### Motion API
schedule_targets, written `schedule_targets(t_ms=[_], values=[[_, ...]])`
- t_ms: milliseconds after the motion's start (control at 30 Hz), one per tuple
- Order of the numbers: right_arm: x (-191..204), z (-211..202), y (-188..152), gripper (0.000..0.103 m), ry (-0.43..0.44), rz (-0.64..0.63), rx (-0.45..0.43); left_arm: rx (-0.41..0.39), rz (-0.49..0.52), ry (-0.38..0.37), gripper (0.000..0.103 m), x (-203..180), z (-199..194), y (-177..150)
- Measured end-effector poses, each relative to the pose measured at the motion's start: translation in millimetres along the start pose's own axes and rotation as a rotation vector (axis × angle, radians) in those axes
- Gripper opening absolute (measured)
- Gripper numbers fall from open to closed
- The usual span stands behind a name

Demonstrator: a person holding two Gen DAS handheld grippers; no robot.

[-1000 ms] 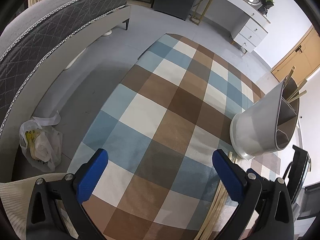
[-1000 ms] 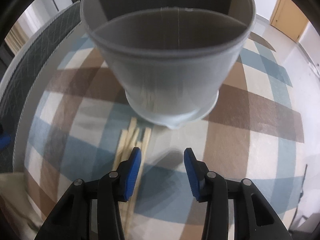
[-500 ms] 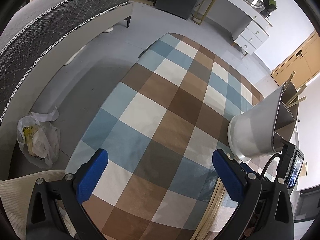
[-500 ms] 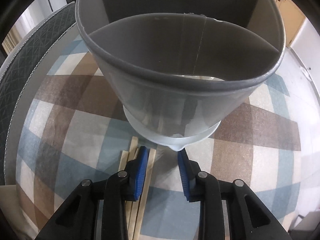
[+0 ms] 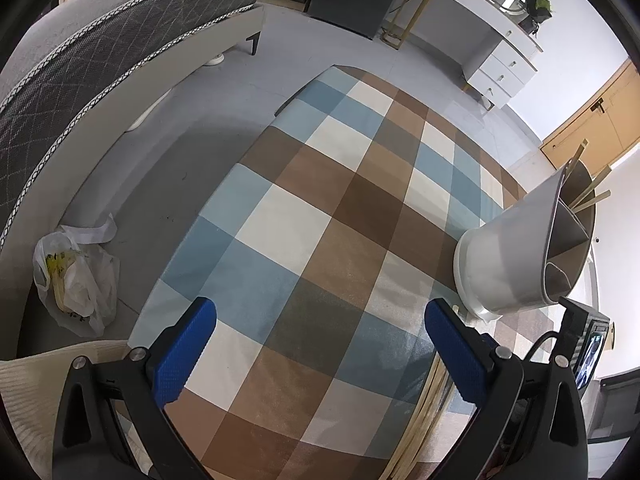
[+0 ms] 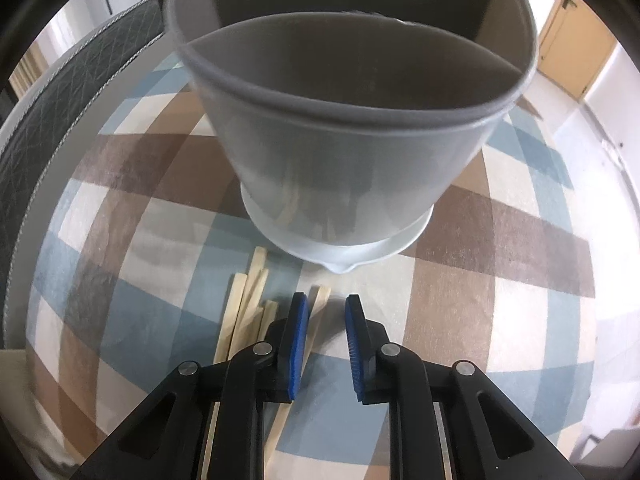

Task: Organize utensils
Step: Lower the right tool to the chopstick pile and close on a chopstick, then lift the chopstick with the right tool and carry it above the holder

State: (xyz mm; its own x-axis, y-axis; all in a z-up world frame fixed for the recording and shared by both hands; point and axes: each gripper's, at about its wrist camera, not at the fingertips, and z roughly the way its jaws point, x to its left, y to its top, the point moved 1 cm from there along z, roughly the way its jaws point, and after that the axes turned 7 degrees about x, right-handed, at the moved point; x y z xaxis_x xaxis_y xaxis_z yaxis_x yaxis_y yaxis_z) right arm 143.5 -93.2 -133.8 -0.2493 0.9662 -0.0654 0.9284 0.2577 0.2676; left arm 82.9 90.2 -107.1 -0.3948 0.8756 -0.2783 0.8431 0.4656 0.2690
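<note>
- Checked cloth in blue, brown and cream is covering the desk (image 5: 320,240), with grey floor lying beyond its edges.
- Left tongs (image 5: 320,344) are hovering above the cloth with the blue pads spread wide apart, gripping nothing and touching nothing.
- Right tongs (image 6: 327,336) are standing partly open, the pads parted by a narrow gap with only cloth showing between them; whether the left pad is touching the stick just beside it cannot be told.
- Wooden chopsticks (image 6: 248,300) are lying loose in a bundle on the cloth, running under and to the left of the right tongs, their far ends reaching close to the holder's base.
- Just beyond them, a grey utensil holder (image 6: 344,160) with inner dividers is standing upright on the desk; in the left wrist view a few sticks (image 5: 588,196) are poking out of its far compartment.
- Farther off, a white plastic bag (image 5: 76,284) is sitting on the floor beside a quilted grey bed (image 5: 100,48), and a white dresser (image 5: 480,40) is standing against the wall.
</note>
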Motion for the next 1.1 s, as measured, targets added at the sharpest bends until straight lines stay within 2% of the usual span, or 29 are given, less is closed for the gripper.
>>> schedule_targets(t_ms=[67, 133, 200, 300, 367, 467, 733, 900, 1100], values=[[8.8, 1.7, -2.9, 0.015, -0.014, -0.014, -0.012, -0.008, 0.009, 0.004, 0.101, -0.6, -0.2, -0.2], [14.0, 2.4, -8.1, 0.009, 0.002, -0.018, -0.022, -0.011, 0.017, 0.005, 0.101, -1.0, 1.0, -0.2], [13.9, 2.6, -10.3, 0.007, 0.027, -0.015, -0.025, -0.007, 0.034, -0.001, 0.101, -2.8, 4.2, -1.9], [4.9, -0.7, -17.9, 0.005, 0.089, 0.017, -0.023, 0.019, 0.099, -0.007, 0.101, -12.7, 12.7, -7.2], [-9.6, -8.2, -21.5, 0.005, 0.125, 0.052, -0.045, 0.041, 0.157, -0.01, 0.101, -22.0, 19.4, -12.4], [-37.3, -26.6, -30.6, 0.005, 0.223, 0.139, -0.092, 0.063, 0.235, -0.032, 0.101, -37.4, 27.5, -21.0], [-112.1, -56.7, -62.4, 0.005, 0.444, 0.381, -0.182, 0.128, 0.342, 0.02, 0.101, -73.2, 56.4, -38.0], [-112.8, -56.8, -46.2, 0.005, 0.489, 0.444, -0.185, 0.167, 0.377, 0.085, 0.101, -80.6, 78.0, -46.2], [-112.8, -65.4, -43.6, 0.005, 0.527, 0.423, -0.218, 0.171, 0.375, 0.133, 0.101, -78.8, 84.0, -47.2]])
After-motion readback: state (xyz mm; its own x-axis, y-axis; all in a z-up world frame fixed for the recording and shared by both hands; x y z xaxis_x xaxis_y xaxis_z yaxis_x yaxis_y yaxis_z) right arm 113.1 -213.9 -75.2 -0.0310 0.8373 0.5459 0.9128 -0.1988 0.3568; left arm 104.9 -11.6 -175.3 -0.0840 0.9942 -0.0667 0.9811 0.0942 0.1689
